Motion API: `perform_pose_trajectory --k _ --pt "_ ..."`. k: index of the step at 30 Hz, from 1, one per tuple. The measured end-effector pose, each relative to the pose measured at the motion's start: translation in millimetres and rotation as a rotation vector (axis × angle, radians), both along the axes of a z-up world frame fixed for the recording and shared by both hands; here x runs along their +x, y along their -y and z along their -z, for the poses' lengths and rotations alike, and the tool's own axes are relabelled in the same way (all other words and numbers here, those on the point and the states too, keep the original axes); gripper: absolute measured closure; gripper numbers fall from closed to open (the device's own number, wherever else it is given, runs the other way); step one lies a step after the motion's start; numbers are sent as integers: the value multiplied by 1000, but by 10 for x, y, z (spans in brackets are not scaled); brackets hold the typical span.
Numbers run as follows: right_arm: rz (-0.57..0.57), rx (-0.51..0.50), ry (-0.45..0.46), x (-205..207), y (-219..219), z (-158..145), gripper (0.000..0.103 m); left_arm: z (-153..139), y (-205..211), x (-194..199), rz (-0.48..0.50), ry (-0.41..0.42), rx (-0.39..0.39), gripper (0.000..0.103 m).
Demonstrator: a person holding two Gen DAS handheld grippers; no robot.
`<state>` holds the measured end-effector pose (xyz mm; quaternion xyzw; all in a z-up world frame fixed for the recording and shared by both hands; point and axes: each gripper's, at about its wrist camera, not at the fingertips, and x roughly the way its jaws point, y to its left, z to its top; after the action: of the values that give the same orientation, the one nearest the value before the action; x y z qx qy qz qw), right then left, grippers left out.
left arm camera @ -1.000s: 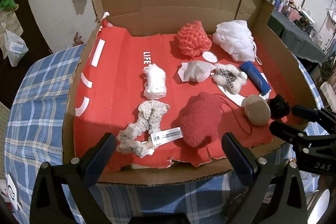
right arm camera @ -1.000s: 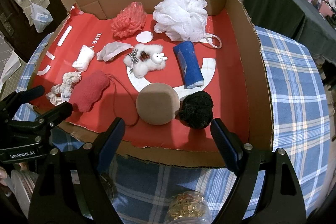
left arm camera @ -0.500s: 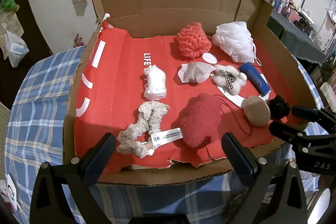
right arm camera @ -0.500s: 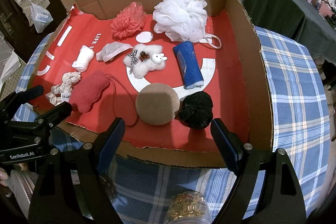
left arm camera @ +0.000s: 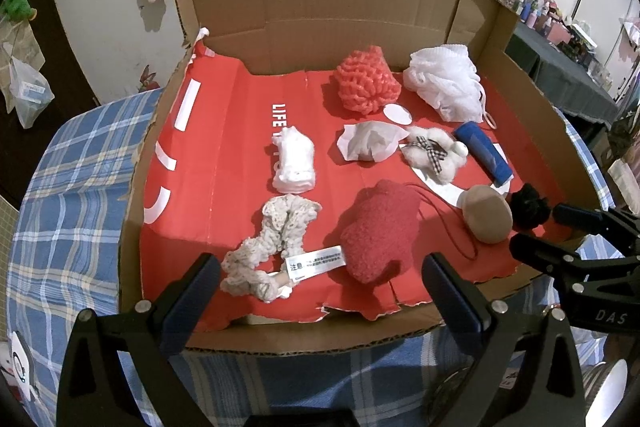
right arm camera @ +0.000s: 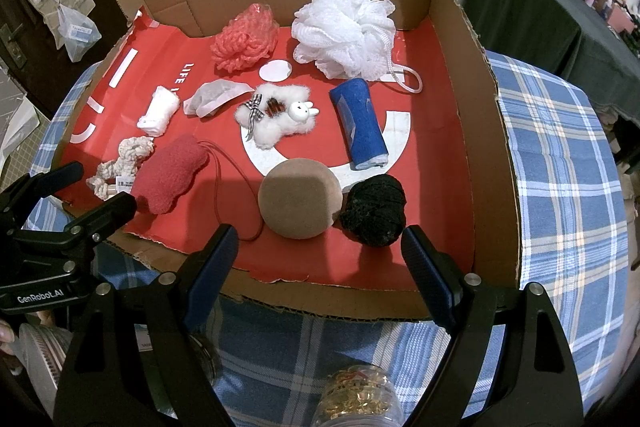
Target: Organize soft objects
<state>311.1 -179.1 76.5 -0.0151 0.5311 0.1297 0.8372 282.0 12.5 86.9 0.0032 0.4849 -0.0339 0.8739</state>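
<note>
Several soft things lie on the red liner of a cardboard box (left arm camera: 320,7): a cream scrunchie (left arm camera: 272,247), a red fuzzy pouch (left arm camera: 380,231), a white roll (left arm camera: 294,161), a coral knit ball (left arm camera: 366,81), a white mesh pouf (right arm camera: 344,31), a fluffy white bunny clip (right arm camera: 276,115), a blue roll (right arm camera: 358,125), a tan round puff (right arm camera: 300,203) and a black scrunchie (right arm camera: 374,209). My left gripper (left arm camera: 320,277) hangs open over the box's near edge, in front of the scrunchie and pouch. My right gripper (right arm camera: 318,247) is open too, just short of the tan puff and black scrunchie.
The box stands on a blue plaid tablecloth (right arm camera: 560,187). A crumpled white wrapper (left arm camera: 368,141) and a white disc (right arm camera: 275,70) also lie inside. A jar with gold contents (right arm camera: 356,399) sits below my right gripper. A dark-clothed table (right arm camera: 532,7) stands at the far right.
</note>
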Motion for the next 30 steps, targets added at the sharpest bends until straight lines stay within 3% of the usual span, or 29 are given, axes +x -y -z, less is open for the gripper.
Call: perform_pose_trajectory --k 30 --pt "0 5 5 -19 -7 5 19 9 22 0 3 7 14 1"
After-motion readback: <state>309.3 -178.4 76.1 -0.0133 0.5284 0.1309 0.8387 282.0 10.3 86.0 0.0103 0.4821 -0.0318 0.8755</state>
